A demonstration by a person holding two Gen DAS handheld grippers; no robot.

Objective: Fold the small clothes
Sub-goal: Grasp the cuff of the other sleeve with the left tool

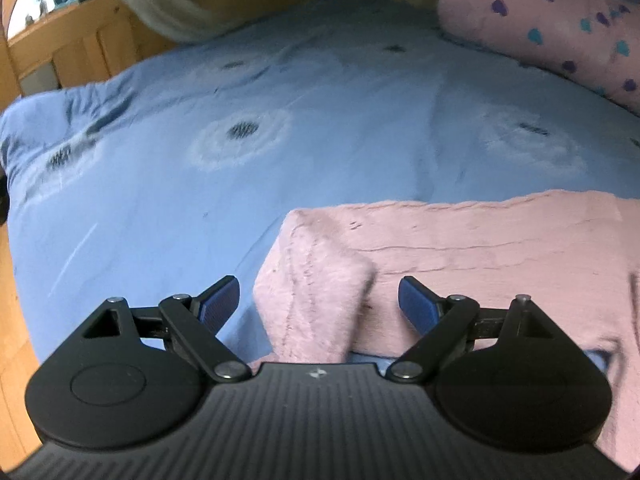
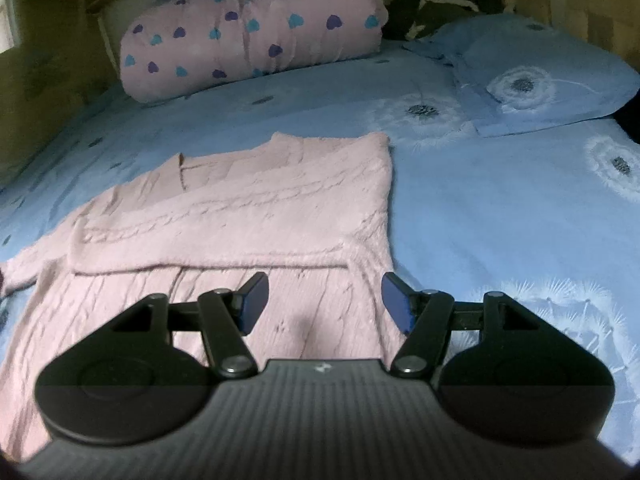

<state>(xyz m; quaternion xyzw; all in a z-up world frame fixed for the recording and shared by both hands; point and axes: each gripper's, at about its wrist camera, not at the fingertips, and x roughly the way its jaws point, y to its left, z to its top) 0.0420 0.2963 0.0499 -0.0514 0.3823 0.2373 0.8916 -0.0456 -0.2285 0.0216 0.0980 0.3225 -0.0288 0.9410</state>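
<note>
Pink knit sweater [image 2: 248,216] lies partly folded on blue bedsheet [image 2: 480,220]; only the right view shows a pillow [image 2: 552,80]. Left gripper [image 1: 319,304] and right gripper [image 2: 324,304] gape empty above it

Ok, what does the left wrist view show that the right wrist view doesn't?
Only the left wrist view: the left gripper, open, over the sweater's folded corner, and a wooden bed frame. Only the right wrist view: the right gripper, open, and a blue pillow. Both: the pink knit sweater, the blue bedsheet and the heart-print blanket roll.
</note>
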